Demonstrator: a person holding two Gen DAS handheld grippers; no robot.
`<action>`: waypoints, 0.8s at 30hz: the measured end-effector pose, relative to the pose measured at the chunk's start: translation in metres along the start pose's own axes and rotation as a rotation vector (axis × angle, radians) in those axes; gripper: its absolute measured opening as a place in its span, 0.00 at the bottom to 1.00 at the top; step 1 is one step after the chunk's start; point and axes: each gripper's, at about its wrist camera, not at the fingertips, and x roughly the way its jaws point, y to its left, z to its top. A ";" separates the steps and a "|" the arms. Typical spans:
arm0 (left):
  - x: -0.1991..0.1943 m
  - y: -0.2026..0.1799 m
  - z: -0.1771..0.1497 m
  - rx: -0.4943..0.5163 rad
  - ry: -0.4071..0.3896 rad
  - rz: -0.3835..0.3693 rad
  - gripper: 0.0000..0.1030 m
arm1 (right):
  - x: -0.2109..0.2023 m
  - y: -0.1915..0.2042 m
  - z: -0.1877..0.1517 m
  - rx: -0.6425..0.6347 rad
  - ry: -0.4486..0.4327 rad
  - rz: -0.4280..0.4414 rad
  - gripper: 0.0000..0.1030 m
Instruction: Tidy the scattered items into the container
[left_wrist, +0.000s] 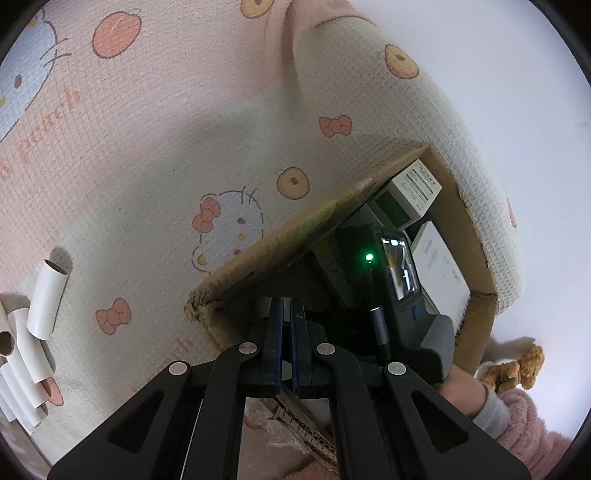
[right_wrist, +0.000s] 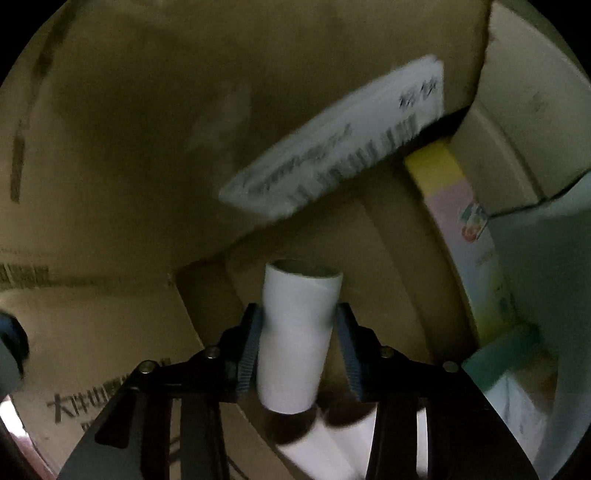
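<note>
1. Step in hand, as I read it: dropping a white paper tube into the cardboard box. My right gripper is down inside the box w/ the tube between its fingers.
2. Right fingers: pinching the tube mid-body. The left pad clearly touches; the right pad looks at or just off the tube wall, so the grip may be loose. Tube points away from the cam, open end up/forward.
3. Left gripper: fingers pressed nearly together, w/ what looks like the box's corrugated edge between them. Can't tell if it's truly clamped. I judge it's steadying the box.
4. Next move calls for: spread the right fingers, let the tube fall, and pull straight back out w/o snagging the box wall. Left keeps the box steady.
5. Box contents, right view: more white tubes lying below the gripper, a white printed carton leaning across (blurred), and a pastel yellow/pink box along the right wall. Left view also shows a green-white carton in the far corner.
6. Still out: a cluster of white tubes on the cartoon-print mat, well apart from the box. Task is partway done, I'd say.
7. A small brown plush toy lies on the floor just beside the box; unclear if it's part of the tidy.
</note>
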 end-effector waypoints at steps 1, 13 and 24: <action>0.000 0.000 0.000 0.000 0.000 0.007 0.02 | -0.001 -0.001 0.001 -0.004 0.008 0.007 0.36; -0.002 0.001 -0.001 -0.017 -0.005 0.022 0.02 | 0.000 0.013 0.007 -0.120 0.095 0.114 0.34; -0.001 0.001 0.000 -0.018 -0.009 0.047 0.02 | 0.006 0.004 -0.001 -0.039 0.281 0.157 0.33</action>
